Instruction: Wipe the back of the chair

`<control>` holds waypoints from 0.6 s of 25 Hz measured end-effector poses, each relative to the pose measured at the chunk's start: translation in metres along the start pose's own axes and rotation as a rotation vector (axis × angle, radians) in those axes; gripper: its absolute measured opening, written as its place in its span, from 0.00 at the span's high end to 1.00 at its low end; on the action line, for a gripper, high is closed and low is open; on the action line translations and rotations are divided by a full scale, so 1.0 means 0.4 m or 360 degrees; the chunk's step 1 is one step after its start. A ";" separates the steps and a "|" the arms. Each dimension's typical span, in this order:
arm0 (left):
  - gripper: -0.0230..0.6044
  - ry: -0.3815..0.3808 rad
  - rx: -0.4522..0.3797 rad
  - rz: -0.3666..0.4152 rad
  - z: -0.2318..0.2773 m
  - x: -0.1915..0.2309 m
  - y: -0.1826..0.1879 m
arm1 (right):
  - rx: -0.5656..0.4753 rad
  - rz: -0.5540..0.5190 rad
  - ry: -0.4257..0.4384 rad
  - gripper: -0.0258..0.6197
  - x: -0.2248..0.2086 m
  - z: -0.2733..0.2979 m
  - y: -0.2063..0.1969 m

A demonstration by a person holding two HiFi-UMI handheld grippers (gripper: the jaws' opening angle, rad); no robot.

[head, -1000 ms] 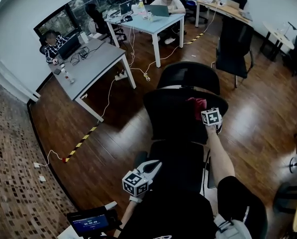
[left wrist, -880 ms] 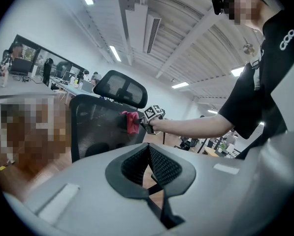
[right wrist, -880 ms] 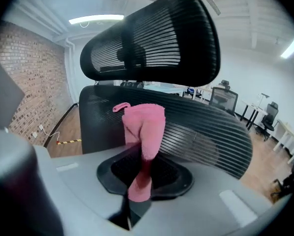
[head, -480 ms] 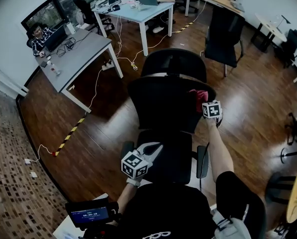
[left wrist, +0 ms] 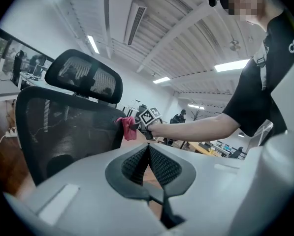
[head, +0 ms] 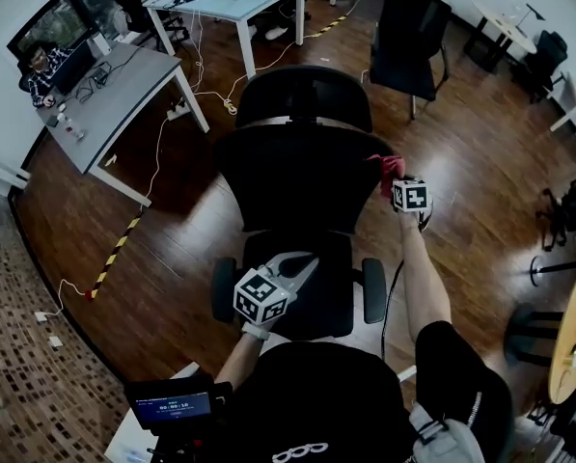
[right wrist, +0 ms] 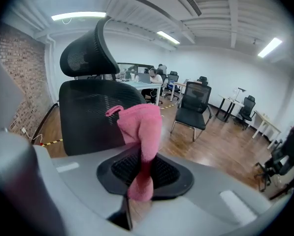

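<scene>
Right gripper (right wrist: 143,167) pinched a pink cloth (right wrist: 141,124) at the right edge of the chair back (head: 288,177). Left gripper (left wrist: 147,156), jaws pressed together and empty, hung over the seat (head: 336,297). Wiping appeared barely begun, with most of the mesh left to do.

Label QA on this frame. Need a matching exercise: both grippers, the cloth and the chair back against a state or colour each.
Things:
1. left gripper
2. right gripper
3. cloth
4. chair back

States or colours:
A. black mesh
B. shut, nothing between the jaws
C. pink
D. shut on the cloth

Pairs: 1-B, 2-D, 3-C, 4-A
</scene>
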State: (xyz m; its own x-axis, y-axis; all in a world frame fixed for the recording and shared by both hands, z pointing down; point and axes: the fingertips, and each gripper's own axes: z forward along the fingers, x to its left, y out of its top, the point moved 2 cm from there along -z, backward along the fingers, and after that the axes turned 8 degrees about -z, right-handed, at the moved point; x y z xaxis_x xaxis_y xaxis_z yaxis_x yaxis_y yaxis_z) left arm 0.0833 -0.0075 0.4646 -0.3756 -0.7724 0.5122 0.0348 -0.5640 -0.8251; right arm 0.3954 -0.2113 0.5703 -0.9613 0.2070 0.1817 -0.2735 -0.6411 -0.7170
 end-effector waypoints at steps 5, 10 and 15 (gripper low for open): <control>0.99 -0.0021 0.0021 -0.0024 0.019 -0.012 -0.013 | 0.0037 0.0109 -0.0158 0.89 -0.073 -0.033 -0.049; 0.99 -0.0028 0.0029 -0.0034 0.007 -0.015 -0.018 | 0.0054 0.0240 -0.0233 0.89 -0.084 -0.033 -0.083; 0.99 -0.0012 0.0026 -0.0053 -0.022 0.004 -0.021 | 0.0041 0.0167 -0.0110 0.89 0.017 0.017 -0.051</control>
State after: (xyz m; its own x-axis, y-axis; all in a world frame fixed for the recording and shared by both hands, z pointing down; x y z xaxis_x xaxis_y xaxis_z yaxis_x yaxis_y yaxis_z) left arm 0.0743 -0.0015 0.4702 -0.3696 -0.7555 0.5409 0.0377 -0.5939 -0.8037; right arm 0.3942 -0.2019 0.5907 -0.9844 0.0869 0.1533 -0.1713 -0.6754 -0.7173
